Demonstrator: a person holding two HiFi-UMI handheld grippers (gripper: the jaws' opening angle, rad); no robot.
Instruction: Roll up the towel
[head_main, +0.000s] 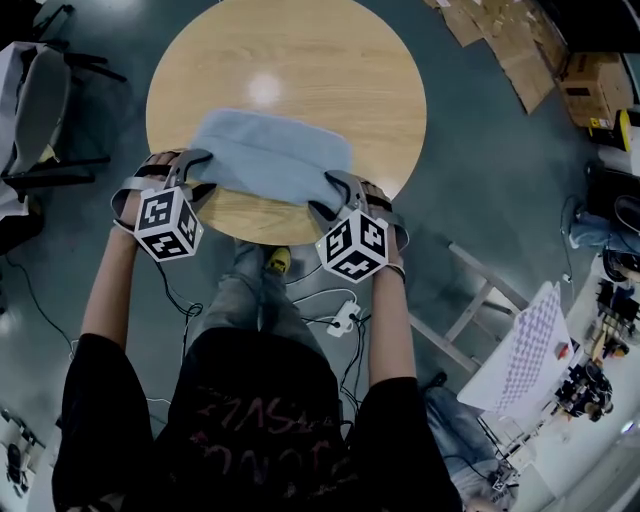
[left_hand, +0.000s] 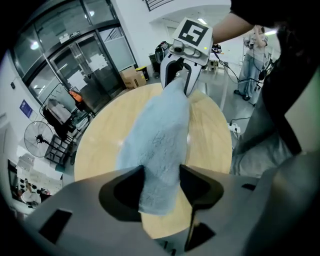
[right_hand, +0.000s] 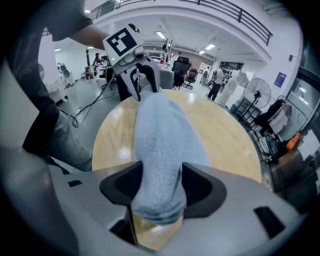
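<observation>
Pale blue terry-cloth towel (head_main: 270, 155) sits on the round light-wood table (head_main: 300, 45), on the half nearest the person. Its near edge is bunched into a thick ridge running side to side, and a flat tail lies beyond it toward the table centre. Judging by that, the roll is begun but not finished.

Left gripper (left_hand: 161, 177): jaws spread wide, with the left end of the ridge between them. Cloth brushes both pads but doesn't look squeezed, so it reads as no real grip.

Right gripper (right_hand: 162, 182): same. Jaws are wide, and the right end of the ridge fills the gap and bulges out past the pads. It looks loose, not clamped.

Why this layout: one gripper per end keeps the roll straight and even across its width, where a single grip would probably let it skew. Both tools point steeply down from the person's side, so the jaws straddle the ridge from above. Each gripper view looks along the ridge to the other gripper, so the two are lined up on the roll axis.

Likely next need: bite both ends together and turn the ridge over onto the flat tail. Risk: the soft ridge slumps open while the jaws are slack.
</observation>
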